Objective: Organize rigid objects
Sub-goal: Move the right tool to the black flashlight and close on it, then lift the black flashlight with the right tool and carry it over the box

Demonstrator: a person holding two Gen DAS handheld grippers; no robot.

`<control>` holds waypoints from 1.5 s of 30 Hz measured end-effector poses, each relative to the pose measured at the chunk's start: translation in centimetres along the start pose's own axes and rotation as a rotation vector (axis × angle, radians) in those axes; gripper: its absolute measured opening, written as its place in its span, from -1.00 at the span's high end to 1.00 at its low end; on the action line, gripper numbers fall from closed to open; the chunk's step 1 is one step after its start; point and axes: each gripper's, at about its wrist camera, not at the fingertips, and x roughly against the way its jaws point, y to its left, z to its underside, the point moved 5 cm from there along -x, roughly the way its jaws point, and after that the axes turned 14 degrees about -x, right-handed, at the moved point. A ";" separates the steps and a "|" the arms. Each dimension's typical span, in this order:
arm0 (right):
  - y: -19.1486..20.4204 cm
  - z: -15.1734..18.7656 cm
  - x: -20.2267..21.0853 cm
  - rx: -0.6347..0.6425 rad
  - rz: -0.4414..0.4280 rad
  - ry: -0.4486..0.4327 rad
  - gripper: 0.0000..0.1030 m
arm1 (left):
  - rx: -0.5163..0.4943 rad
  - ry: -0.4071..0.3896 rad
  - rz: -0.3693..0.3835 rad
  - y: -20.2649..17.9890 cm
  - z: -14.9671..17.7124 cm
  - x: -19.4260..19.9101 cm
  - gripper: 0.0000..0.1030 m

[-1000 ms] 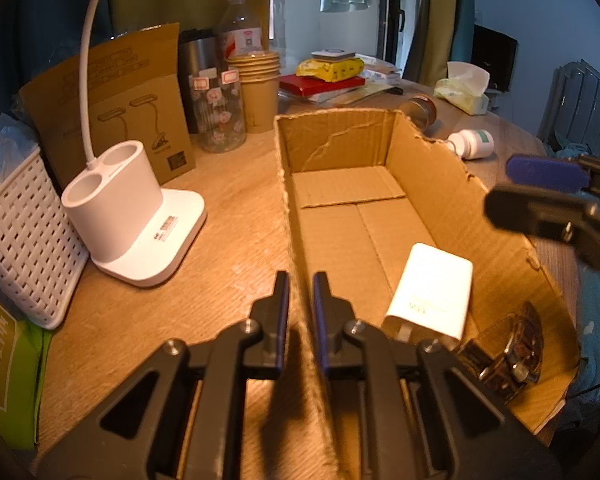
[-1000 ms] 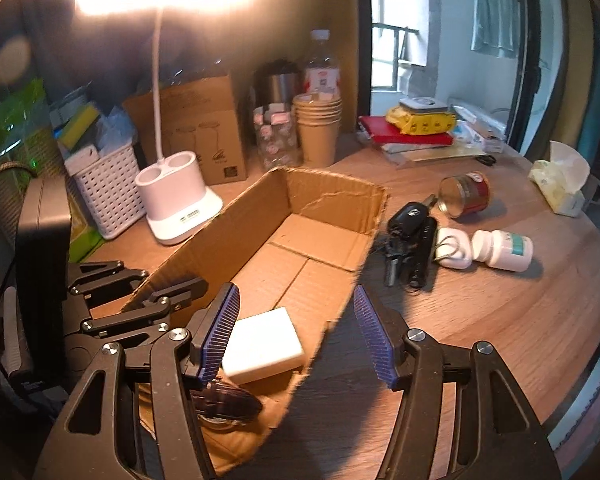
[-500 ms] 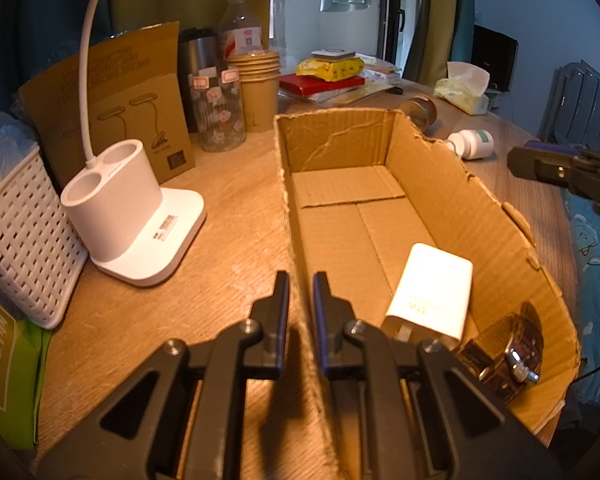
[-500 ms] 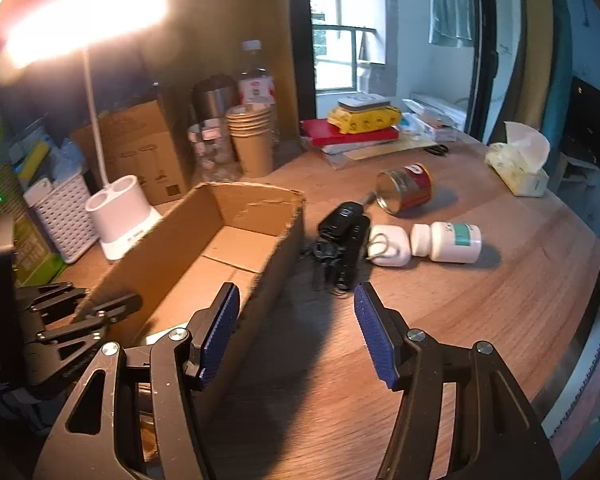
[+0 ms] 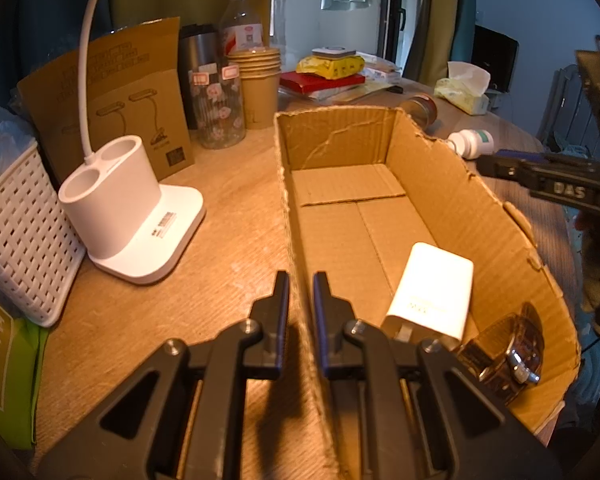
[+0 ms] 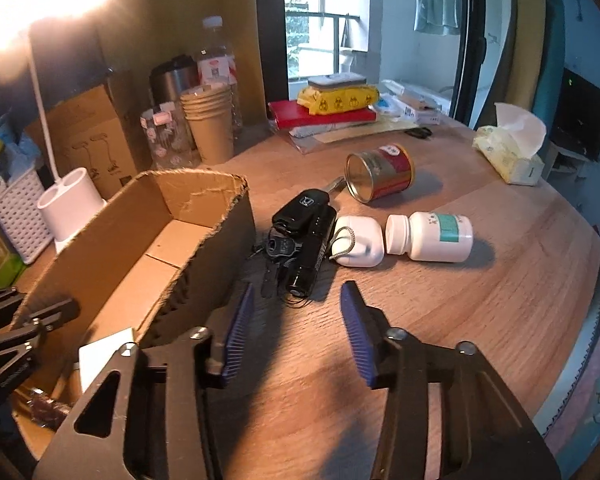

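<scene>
An open cardboard box (image 5: 460,184) (image 6: 216,256) lies on the wooden table. In it are a white charger (image 5: 434,290) and a wristwatch (image 5: 512,350). My left gripper (image 5: 301,294) is shut on the box's left wall near its front. My right gripper (image 6: 296,312) is open and empty, just right of the box, a little short of a black flashlight (image 6: 312,256). A car key (image 6: 300,210) rests against the flashlight, with a white earbud case (image 6: 360,246), a white pill bottle (image 6: 430,236) and a tipped red can (image 6: 380,172) beyond.
A white lamp base (image 5: 120,204), a white basket (image 5: 16,236), a cardboard package (image 5: 112,92), paper cups (image 5: 258,80) and bottles stand left and behind. Books (image 6: 324,114) and a tissue pack (image 6: 512,148) lie farther back. The table edge curves at right.
My right gripper has moved out from over the box to the right and forward, toward the flashlight and key. The left gripper has stayed shut on the box wall.
</scene>
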 end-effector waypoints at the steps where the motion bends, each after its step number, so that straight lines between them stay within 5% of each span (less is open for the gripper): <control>1: 0.0 0.0 -0.4 -0.001 0.000 0.004 0.17 | 0.000 0.000 0.001 0.0 0.0 0.0 0.75; 26: -0.2 -1.8 -7.7 0.006 0.049 0.118 0.24 | 0.003 0.004 0.007 0.0 0.1 -0.1 0.74; 29: -0.4 -1.8 -7.7 -0.006 0.037 0.119 0.24 | 0.003 0.004 0.006 0.0 0.1 -0.1 0.74; 33: -0.7 -1.8 -7.6 -0.022 0.018 0.116 0.51 | 0.003 0.005 0.006 0.0 0.1 -0.1 0.74; 45: -1.5 -1.8 -5.0 -0.048 0.009 0.068 0.58 | -0.005 0.002 -0.002 0.0 0.0 0.0 0.74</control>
